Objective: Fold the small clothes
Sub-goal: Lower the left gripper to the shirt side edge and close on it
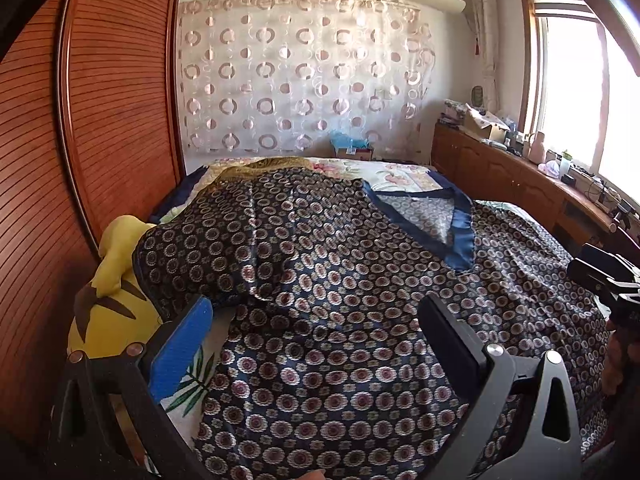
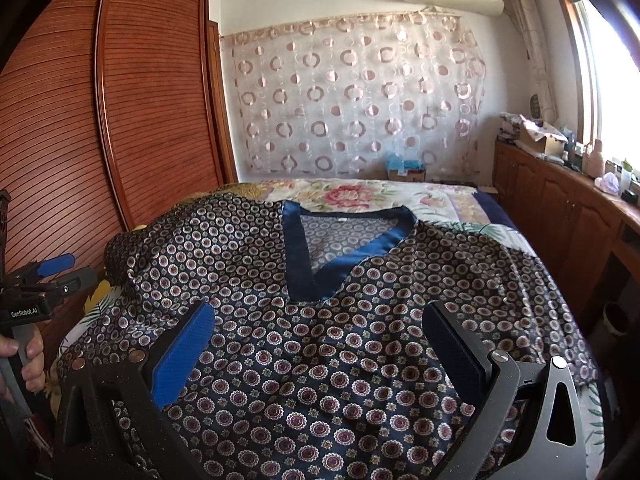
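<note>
A navy patterned top [image 1: 328, 280] with a blue V-neck band [image 1: 424, 216] lies spread face up on the bed, its left sleeve draped over a yellow plush toy [image 1: 108, 288]. My left gripper [image 1: 316, 320] is open above the top's left lower part, holding nothing. In the right wrist view the same top [image 2: 320, 320] fills the middle, with its neckline [image 2: 312, 248] ahead. My right gripper [image 2: 316, 324] is open above the top's chest, holding nothing. The left gripper [image 2: 52, 272] shows at the left edge of the right wrist view; the right gripper [image 1: 608, 280] shows at the right edge of the left wrist view.
The bed has a floral cover [image 2: 360, 196]. A wooden slatted wardrobe [image 1: 80, 120] stands close on the left. A low wooden cabinet [image 2: 560, 216] with clutter runs along the right under the window [image 1: 576, 92]. A circle-patterned curtain [image 1: 296, 72] hangs on the far wall.
</note>
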